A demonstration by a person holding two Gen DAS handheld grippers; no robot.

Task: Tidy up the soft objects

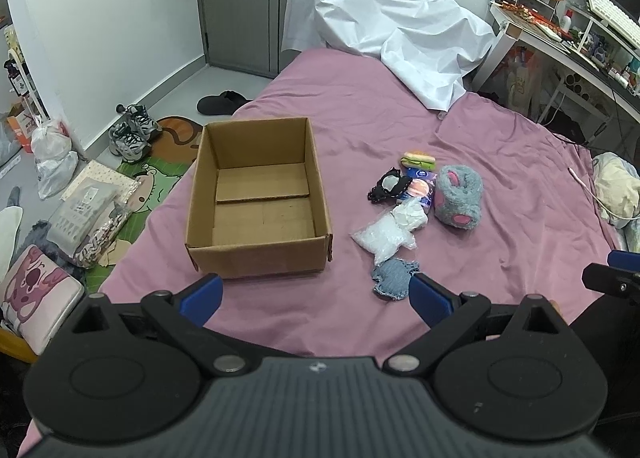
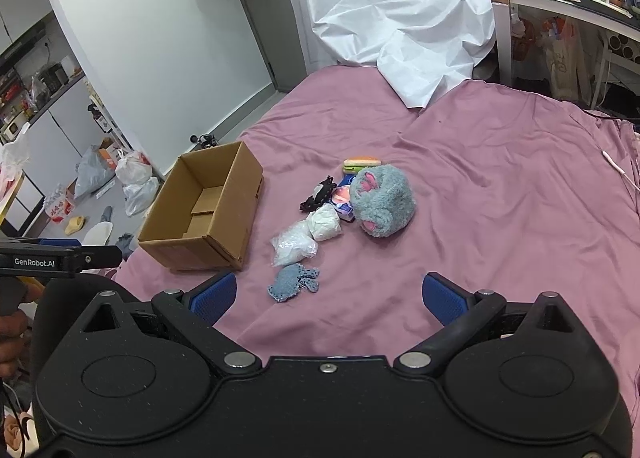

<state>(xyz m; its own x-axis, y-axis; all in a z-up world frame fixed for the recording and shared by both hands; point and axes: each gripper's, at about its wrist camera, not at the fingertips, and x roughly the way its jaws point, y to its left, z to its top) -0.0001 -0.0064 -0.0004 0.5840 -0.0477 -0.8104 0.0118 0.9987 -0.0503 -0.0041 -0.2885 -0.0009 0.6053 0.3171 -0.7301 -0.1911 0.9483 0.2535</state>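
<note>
An open cardboard box (image 1: pixel 256 194) (image 2: pixel 208 210) stands empty on the pink bed sheet (image 1: pixel 360 122). To its right lies a cluster of soft items: a grey plush toy (image 1: pixel 458 198) (image 2: pixel 382 204), a denim piece (image 1: pixel 394 278) (image 2: pixel 294 282), a clear plastic bag (image 1: pixel 382 236) (image 2: pixel 292 244), a white bundle (image 1: pixel 410 214) (image 2: pixel 326 222), a black lace piece (image 1: pixel 386 184) (image 2: pixel 318 196) and a burger-shaped toy (image 1: pixel 418 160) (image 2: pixel 360 163). My left gripper (image 1: pixel 316 296) is open, low over the sheet in front of the box. My right gripper (image 2: pixel 330 296) is open, just short of the denim piece.
A crumpled white sheet (image 1: pixel 392 22) (image 2: pixel 392 18) covers the bed's far end. A desk with clutter (image 1: pixel 568 30) stands at the right. Shoes (image 1: pixel 132 132), bags and mats lie on the floor left of the bed. A cushion (image 1: pixel 616 188) sits at the right edge.
</note>
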